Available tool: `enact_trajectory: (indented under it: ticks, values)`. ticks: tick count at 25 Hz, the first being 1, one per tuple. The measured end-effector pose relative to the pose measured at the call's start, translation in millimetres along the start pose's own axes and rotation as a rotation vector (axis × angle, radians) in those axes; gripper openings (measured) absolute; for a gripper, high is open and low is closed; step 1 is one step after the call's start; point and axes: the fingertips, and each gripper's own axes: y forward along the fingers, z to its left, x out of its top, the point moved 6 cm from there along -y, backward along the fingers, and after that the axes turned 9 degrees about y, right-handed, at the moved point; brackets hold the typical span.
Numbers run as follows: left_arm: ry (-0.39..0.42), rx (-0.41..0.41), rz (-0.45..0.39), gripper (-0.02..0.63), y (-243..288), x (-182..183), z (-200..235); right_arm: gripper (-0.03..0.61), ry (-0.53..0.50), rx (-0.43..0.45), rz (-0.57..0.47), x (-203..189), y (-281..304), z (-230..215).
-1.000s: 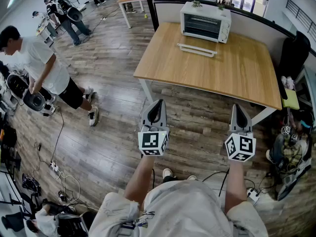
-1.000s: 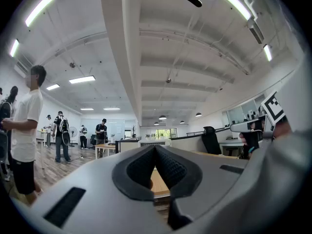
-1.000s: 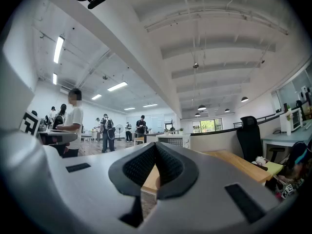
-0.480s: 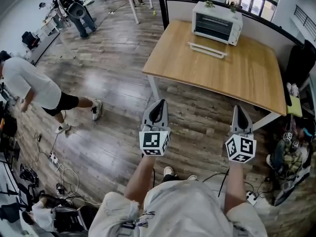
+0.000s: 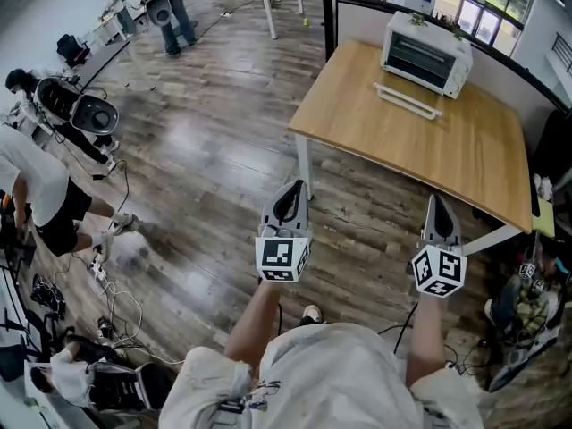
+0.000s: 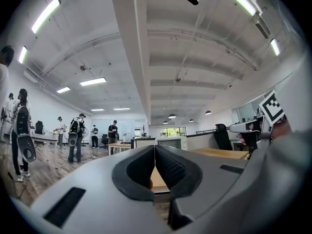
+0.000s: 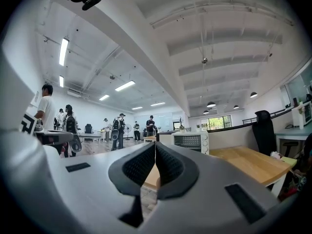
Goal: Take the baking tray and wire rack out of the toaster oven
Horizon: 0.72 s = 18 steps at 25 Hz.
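Head view: white toaster oven [image 5: 426,54] stands at the far end of a light wooden counter [image 5: 465,164]; baking tray and wire rack cannot be made out. Left gripper [image 5: 290,190] and right gripper [image 5: 436,202]: jaws pressed together, empty, well short of the counter's near edge. Open dark wood-plank floor [image 5: 214,159] lies ahead and leftward.
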Motion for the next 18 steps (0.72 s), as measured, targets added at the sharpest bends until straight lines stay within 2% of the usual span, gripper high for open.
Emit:
enact_trajectory:
  ticks: [3,5,10,11,14,18]
  values:
    - [-0.004,0.013,0.011,0.026,-6,-6,23,0.057,0.004,0.02,0.004,-5,10,21]
    - [-0.01,0.027,0.027,0.14,-8,-11,37,0.091,0.001,0.044,0.011,-8,19,35]
    - [-0.009,0.052,0.044,0.253,-8,-19,58,0.218,-0.002,0.088,0.026,-15,40,55]
    - [-0.009,0.059,0.045,0.274,-6,-20,61,0.226,-0.002,0.094,0.027,-16,45,57]
    - [-0.011,0.077,0.057,0.301,1,-28,68,0.241,0.001,0.108,0.038,-24,61,58]
    - [-0.008,0.085,0.084,0.301,20,-39,71,0.244,0.021,0.114,0.049,-35,91,49]
